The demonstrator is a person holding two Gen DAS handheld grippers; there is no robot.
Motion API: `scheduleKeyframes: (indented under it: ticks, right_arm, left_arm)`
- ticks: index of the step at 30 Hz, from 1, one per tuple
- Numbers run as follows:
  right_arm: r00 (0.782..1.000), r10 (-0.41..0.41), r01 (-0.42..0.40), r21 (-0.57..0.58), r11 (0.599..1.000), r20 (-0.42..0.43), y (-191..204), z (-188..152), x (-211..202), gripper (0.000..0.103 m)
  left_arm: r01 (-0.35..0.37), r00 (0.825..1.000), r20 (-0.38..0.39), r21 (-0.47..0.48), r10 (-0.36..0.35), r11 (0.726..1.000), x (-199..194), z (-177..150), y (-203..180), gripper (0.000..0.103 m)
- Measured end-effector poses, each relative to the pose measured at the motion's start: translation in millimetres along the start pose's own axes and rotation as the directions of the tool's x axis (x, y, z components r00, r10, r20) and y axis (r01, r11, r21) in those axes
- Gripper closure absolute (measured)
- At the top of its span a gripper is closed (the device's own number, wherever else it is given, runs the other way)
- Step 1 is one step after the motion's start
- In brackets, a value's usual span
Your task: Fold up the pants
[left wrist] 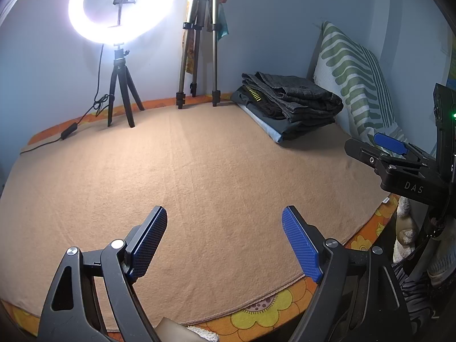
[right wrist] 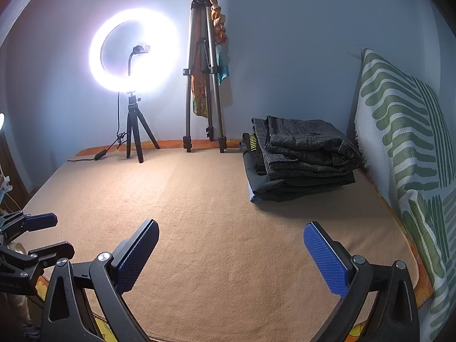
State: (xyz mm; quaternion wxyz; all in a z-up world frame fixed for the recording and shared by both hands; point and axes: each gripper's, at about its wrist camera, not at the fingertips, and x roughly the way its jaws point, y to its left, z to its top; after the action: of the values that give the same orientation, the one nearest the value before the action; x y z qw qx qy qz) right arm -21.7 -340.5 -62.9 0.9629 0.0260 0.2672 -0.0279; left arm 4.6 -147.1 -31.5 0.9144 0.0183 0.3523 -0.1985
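Note:
A pile of folded pants [left wrist: 290,104] [right wrist: 302,156] lies at the far right of the tan blanket [left wrist: 199,171] [right wrist: 213,213], with a dark grey checked pair on top. My left gripper [left wrist: 225,216] hovers open over the blanket's near edge, nothing between its blue pads. My right gripper [right wrist: 230,230] is also open and empty, over the blanket nearer the pile. Each gripper shows at the other view's edge: the right gripper [left wrist: 390,148] at the right side, the left gripper [right wrist: 42,233] at the lower left.
A lit ring light on a small black tripod [left wrist: 122,91] [right wrist: 134,131] stands at the back, its cable [left wrist: 68,128] trailing left. A taller grey tripod [left wrist: 199,57] [right wrist: 203,99] leans on the wall. A green-striped pillow [left wrist: 356,79] [right wrist: 404,156] borders the right side. A flowered sheet [left wrist: 270,310] edges the bed.

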Motion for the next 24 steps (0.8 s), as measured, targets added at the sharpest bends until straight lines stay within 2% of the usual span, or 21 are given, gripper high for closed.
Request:
scheduleKeyframes:
  ticks: [24]
  right_arm:
    - [1.0,0.008,-0.008,-0.006,1.0,-0.005,2.2,-2.3,2.0,0.0]
  left_arm:
    - [0.001,1.0,-0.002,-0.003,-0.001,1.0,0.7,-3.2,-0.2,0.02]
